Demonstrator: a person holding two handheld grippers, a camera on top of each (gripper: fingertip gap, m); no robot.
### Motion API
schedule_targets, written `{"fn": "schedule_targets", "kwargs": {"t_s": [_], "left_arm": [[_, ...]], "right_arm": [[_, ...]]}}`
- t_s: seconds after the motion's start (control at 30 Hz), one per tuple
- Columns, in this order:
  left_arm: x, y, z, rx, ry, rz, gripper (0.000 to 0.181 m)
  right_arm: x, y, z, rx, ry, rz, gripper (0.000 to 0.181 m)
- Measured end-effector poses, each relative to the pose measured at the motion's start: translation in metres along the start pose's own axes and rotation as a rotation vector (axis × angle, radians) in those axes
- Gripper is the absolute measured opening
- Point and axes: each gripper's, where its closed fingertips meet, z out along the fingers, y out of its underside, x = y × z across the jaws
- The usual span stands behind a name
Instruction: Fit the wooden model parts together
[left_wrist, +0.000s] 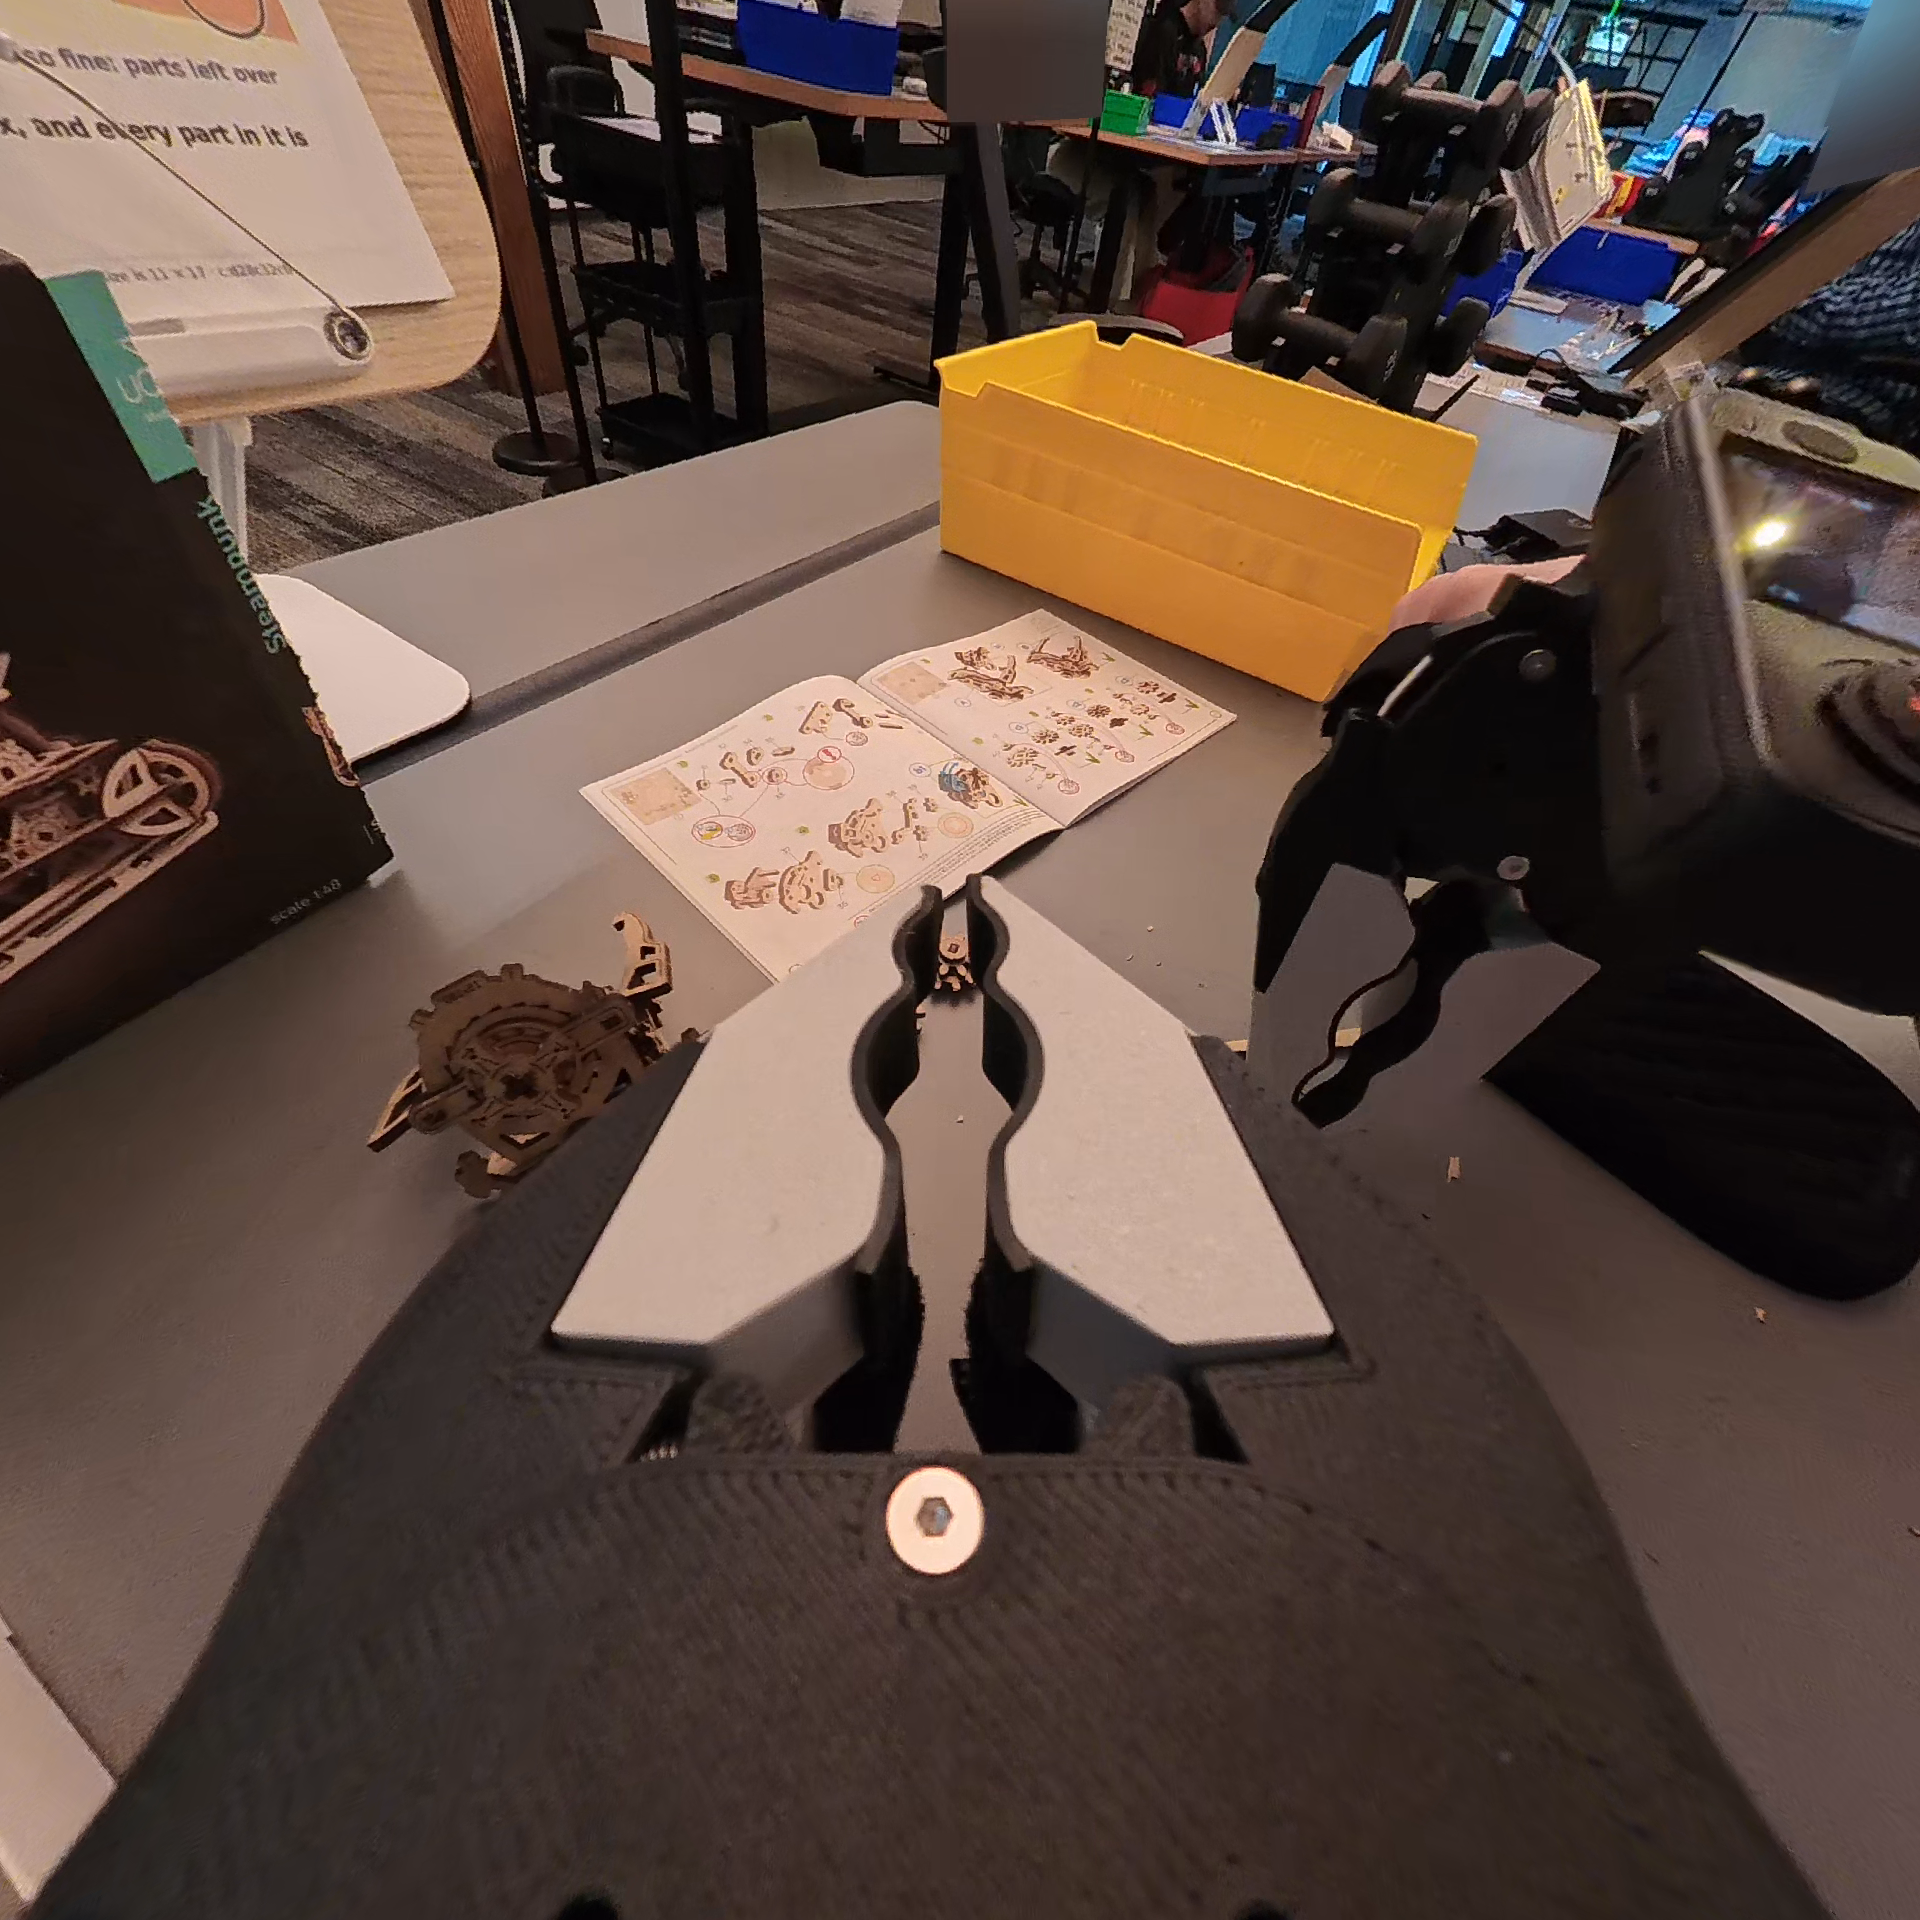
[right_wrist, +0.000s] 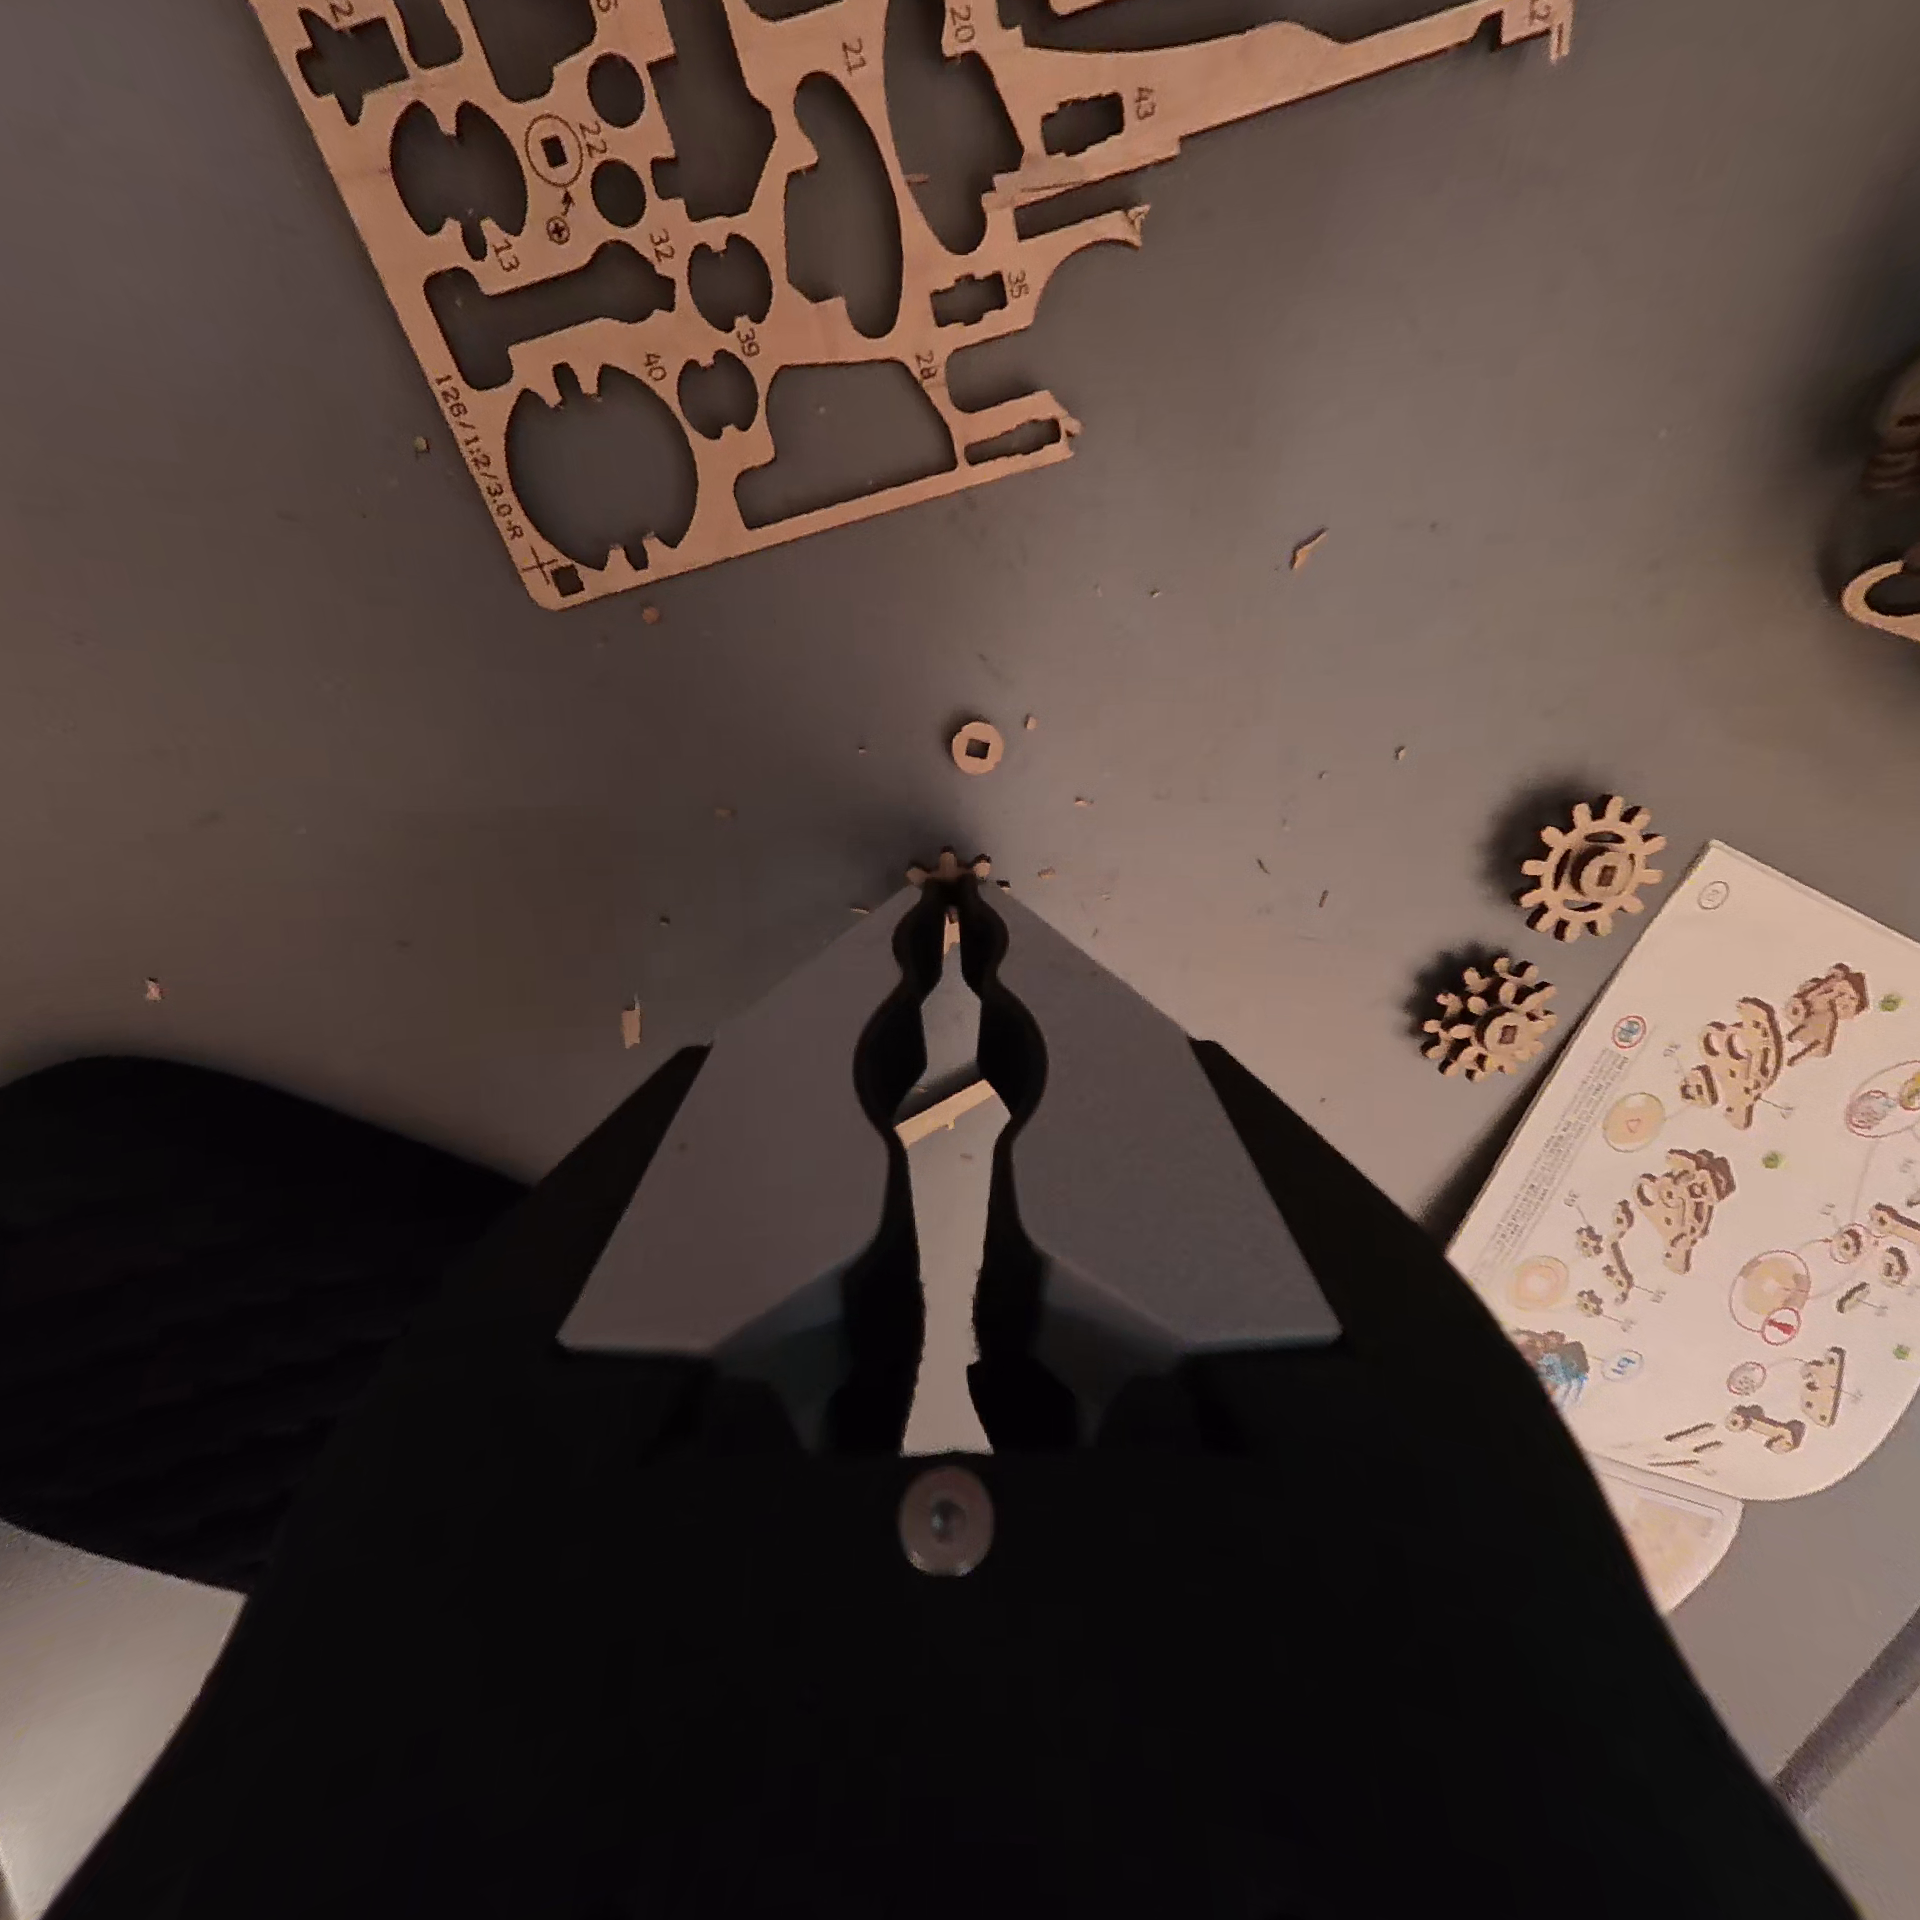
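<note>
Far left in the left wrist view, the kit box (left_wrist: 156, 748) is leaning upright; beside it the part-built wooden model (left_wrist: 520, 1070) is sitting on the counter (left_wrist: 208, 1299). Left gripper (left_wrist: 954, 914) is hovering, fingers nearly together and pinching a tiny wooden gear (left_wrist: 953, 961) at the tips. Instruction booklet (left_wrist: 914, 769) is lying open beyond, yellow bin (left_wrist: 1195, 499) behind it.

Right gripper (right_wrist: 948, 904), pointing down at the counter, is clamping a small pinion (right_wrist: 948, 868) at its tips. Washer (right_wrist: 978, 746) is lying just ahead, the emptied parts sheet (right_wrist: 727, 281) beyond, two larger gears (right_wrist: 1538, 935) to the right.

Judgement: sub-assembly stage, small pieces being readied for joining. Next move is calling for fine alignment of the two held parts.
</note>
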Motion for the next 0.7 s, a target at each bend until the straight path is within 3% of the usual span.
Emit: {"fn": "schedule_targets", "kwargs": {"t_s": [0.4, 0.7], "left_arm": [[-0.0020, 0.0000, -0.0006, 0.003, -0.006, -0.004, 0.003], [-0.0027, 0.0008, -0.0002, 0.000, -0.009, -0.005, 0.003]], "right_arm": [[-0.0006, -0.0003, 0.0007, -0.062, -0.061, 0.017, 0.002], [-0.0007, -0.0004, 0.0012, -0.099, -0.025, 0.027, 0.002]]}}
